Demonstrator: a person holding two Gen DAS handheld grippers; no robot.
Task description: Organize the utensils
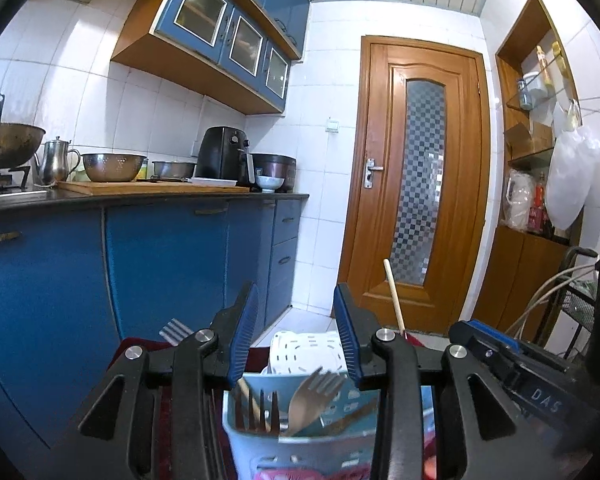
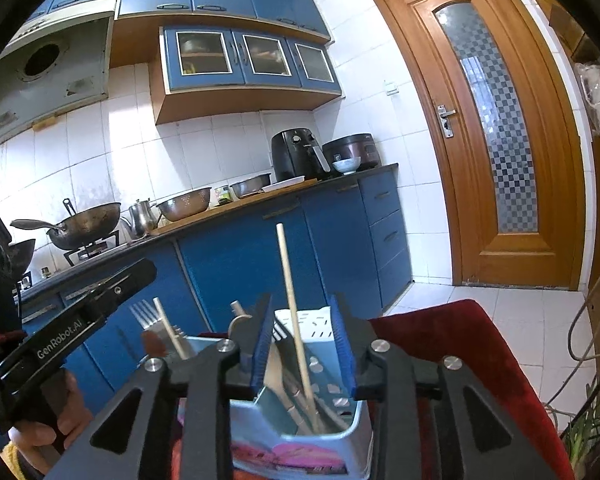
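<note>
Forks and chopsticks stand upright in the blue caddy (image 2: pixel 300 436) beneath you, so your left gripper (image 1: pixel 296 336) and right gripper (image 2: pixel 304 344) hover above it, jaws apart, clamping nothing.

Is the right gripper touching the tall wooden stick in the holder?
Apart. The right wrist view shows the wooden stick standing between the right gripper pads, with background visible on both sides of it.
</note>
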